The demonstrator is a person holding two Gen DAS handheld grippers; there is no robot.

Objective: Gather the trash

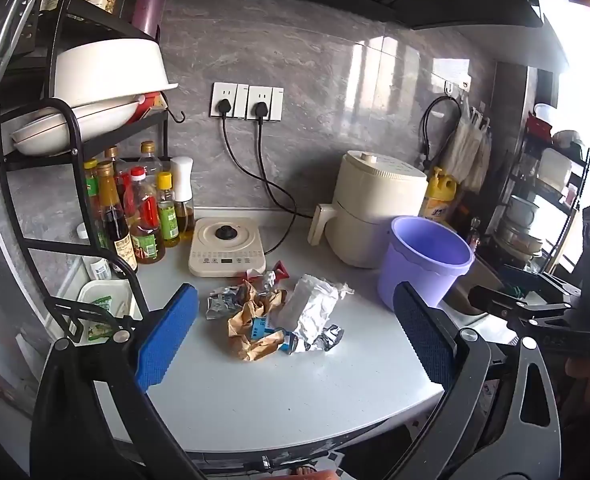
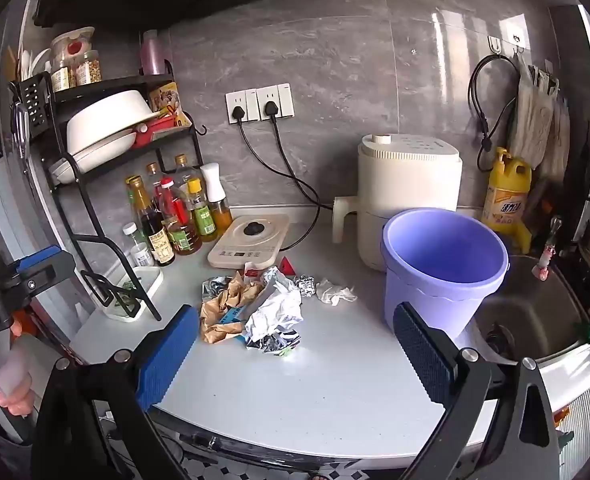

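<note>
A heap of trash lies mid-counter: crumpled brown paper [image 1: 255,330] [image 2: 225,306], white crumpled paper [image 1: 311,306] [image 2: 277,312], foil wrappers [image 1: 221,306] [image 2: 273,340], a small foil ball [image 2: 305,284], a white tissue [image 2: 335,292] and a red scrap [image 1: 281,270] [image 2: 287,266]. An empty purple bucket [image 1: 427,260] [image 2: 443,268] stands upright to its right. My left gripper [image 1: 295,340] is open and empty, hovering in front of the heap. My right gripper [image 2: 295,352] is open and empty, also short of the heap. Each gripper shows at the other view's edge.
A cream induction hob [image 1: 227,252] and a cream air fryer [image 1: 375,212] stand behind the trash. Sauce bottles [image 1: 143,216] and a black dish rack [image 1: 83,128] fill the left. A white tray [image 2: 135,292] sits by the rack. A sink [image 2: 535,316] lies right of the bucket.
</note>
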